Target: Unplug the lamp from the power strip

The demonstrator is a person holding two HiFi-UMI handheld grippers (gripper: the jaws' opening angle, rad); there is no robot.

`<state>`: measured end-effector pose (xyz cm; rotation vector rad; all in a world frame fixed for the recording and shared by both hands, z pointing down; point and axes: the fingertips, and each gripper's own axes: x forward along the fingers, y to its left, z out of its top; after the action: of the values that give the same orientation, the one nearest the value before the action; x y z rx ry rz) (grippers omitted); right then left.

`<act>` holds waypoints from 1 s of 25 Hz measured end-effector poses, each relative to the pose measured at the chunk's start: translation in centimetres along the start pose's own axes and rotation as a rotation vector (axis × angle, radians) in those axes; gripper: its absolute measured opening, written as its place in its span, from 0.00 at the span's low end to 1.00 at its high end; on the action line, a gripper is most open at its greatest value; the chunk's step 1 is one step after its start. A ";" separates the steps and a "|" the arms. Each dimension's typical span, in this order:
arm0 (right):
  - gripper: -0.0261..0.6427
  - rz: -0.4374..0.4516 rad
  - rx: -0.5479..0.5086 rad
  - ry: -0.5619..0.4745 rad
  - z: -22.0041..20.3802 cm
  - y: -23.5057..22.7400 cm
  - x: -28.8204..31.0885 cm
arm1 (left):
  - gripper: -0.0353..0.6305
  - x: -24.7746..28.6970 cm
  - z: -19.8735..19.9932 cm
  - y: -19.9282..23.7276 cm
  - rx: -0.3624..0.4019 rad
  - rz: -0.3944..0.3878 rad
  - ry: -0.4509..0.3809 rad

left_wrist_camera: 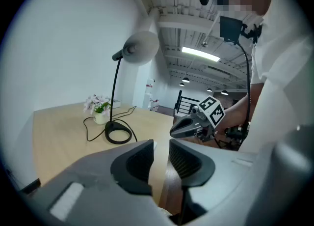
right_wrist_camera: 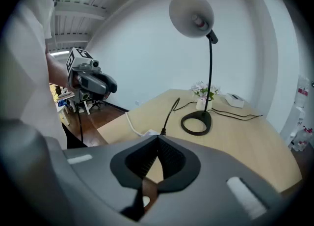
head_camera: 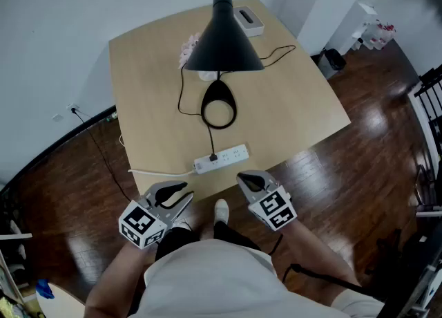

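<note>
A black desk lamp (head_camera: pixel 222 33) stands on the light wood table (head_camera: pixel 297 102), its ring base (head_camera: pixel 219 110) mid-table. Its cord runs to a black plug (head_camera: pixel 213 157) seated in the white power strip (head_camera: pixel 222 159) near the front edge. My left gripper (head_camera: pixel 174 196) hangs just below that edge, jaws a little apart and empty. At the same height to its right, my right gripper (head_camera: pixel 251 183) has its jaws closed on nothing. In the right gripper view the plug (right_wrist_camera: pixel 161 131) and strip (right_wrist_camera: pixel 147 133) show just beyond the closed gripper (right_wrist_camera: pixel 158 144). In the left gripper view the gripper (left_wrist_camera: pixel 161 151) points at the lamp base (left_wrist_camera: pixel 119 132).
A small flower vase (head_camera: pixel 188 50) and a white box (head_camera: pixel 247 21) sit at the table's far side, with a thin black cable (head_camera: pixel 280 52) trailing right. The strip's white cord (head_camera: pixel 155 171) runs off the left edge towards a wall outlet (head_camera: pixel 72 109). Dark wood floor surrounds the table.
</note>
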<state>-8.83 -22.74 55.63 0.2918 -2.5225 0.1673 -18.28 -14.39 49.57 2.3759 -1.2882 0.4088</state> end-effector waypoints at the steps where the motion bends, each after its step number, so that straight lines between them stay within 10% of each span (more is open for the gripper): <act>1: 0.05 -0.003 -0.007 0.006 -0.1 -1.2 1.3 | 0.22 1.4 0.0 1.1 -0.006 -0.002 0.006; 25: 0.05 0.038 -0.036 0.190 -5.3 -6.2 10.9 | 0.20 17.1 -6.8 8.4 0.037 -0.098 0.398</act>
<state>-13.21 -29.59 66.51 0.2036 -2.3411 0.1569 -16.67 -27.68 64.77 2.2258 -0.9859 0.8311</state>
